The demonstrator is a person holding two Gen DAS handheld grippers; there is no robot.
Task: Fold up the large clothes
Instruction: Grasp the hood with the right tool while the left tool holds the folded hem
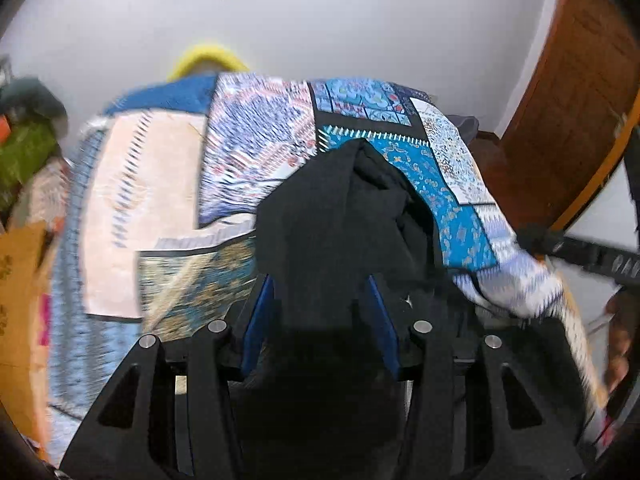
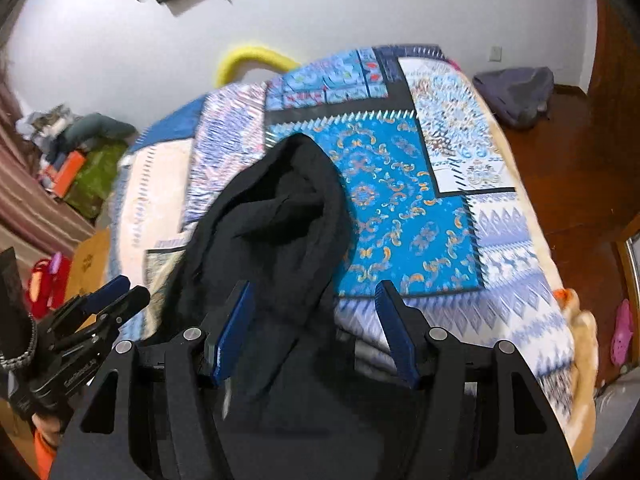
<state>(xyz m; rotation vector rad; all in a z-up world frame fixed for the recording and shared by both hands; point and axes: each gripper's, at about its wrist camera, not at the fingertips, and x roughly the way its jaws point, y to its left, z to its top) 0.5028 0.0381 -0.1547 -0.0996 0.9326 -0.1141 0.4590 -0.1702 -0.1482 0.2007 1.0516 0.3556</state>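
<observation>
While the left gripper [image 1: 322, 292] stood with its blue pads [image 1: 262, 320] apart, the black garment [image 1: 340, 220] filled the gap between them; whether the pads pinched it I could not tell. The right gripper [image 2: 316, 304] was spread wide, the garment [image 2: 276, 216] passing between its fingers close to the left pad [image 2: 230, 330] and clear of the right one. Farther out, the garment's bunched end lay on the patterned blanket [image 2: 404, 200]. Beyond, a yellow tube [image 2: 248, 58] rose against the white wall [image 2: 360, 8].
</observation>
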